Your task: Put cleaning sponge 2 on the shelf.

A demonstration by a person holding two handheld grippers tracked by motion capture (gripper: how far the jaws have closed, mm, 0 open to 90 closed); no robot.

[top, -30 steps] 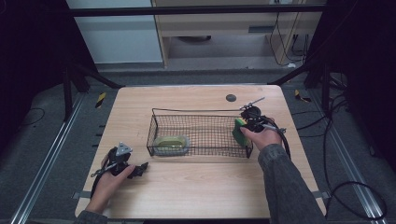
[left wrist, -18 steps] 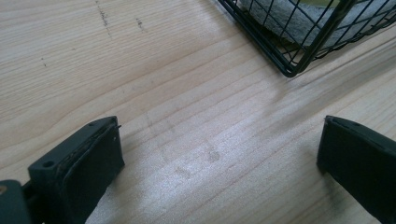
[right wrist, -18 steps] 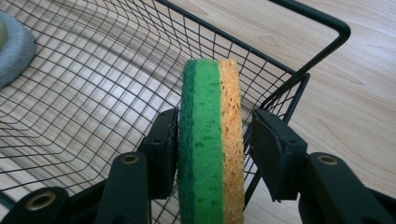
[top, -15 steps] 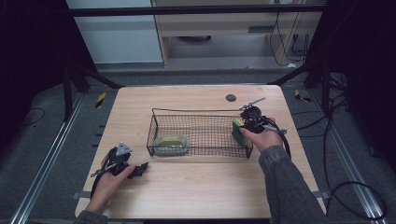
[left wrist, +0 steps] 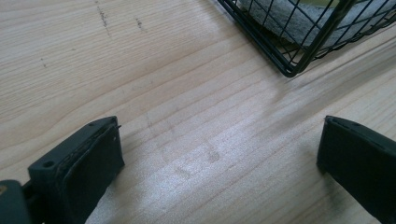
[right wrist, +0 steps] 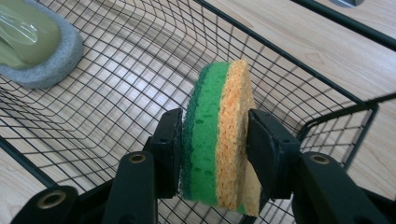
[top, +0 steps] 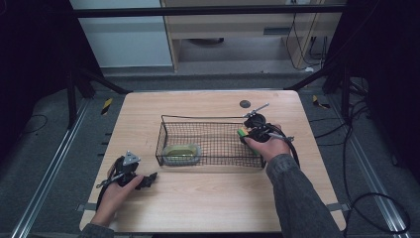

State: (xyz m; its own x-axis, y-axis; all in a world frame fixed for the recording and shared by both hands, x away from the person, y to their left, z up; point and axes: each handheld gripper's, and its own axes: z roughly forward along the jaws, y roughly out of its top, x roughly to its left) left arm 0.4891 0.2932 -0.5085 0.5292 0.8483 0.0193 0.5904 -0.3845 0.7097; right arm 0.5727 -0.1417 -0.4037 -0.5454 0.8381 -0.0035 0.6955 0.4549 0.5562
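A green-and-yellow sponge (right wrist: 210,102) stands on edge between the jaws of my right gripper (right wrist: 215,140), which is shut on it. In the high view this gripper (top: 247,133) holds the sponge (top: 242,132) over the right end of a black wire basket (top: 208,117). A grey-and-olive scrubber pad (top: 181,152) lies at the left end of the basket floor. In the right gripper view the scrubber pad (right wrist: 32,46) is at the top left. My left gripper (top: 151,178) rests on the table in front of the basket's left corner. Its jaws stand wide open with bare wood between them (left wrist: 219,154).
The wooden table (top: 208,208) has open room in front of the basket and along its left side. A small dark disc (top: 244,104) lies behind the basket. The basket's near corner (left wrist: 289,70) rises just ahead of the left jaws. Dark floor and cables surround the table.
My right gripper has carried the sponge a little left and away from me, from the basket's right wall to over its right end. The left hand has stayed put.
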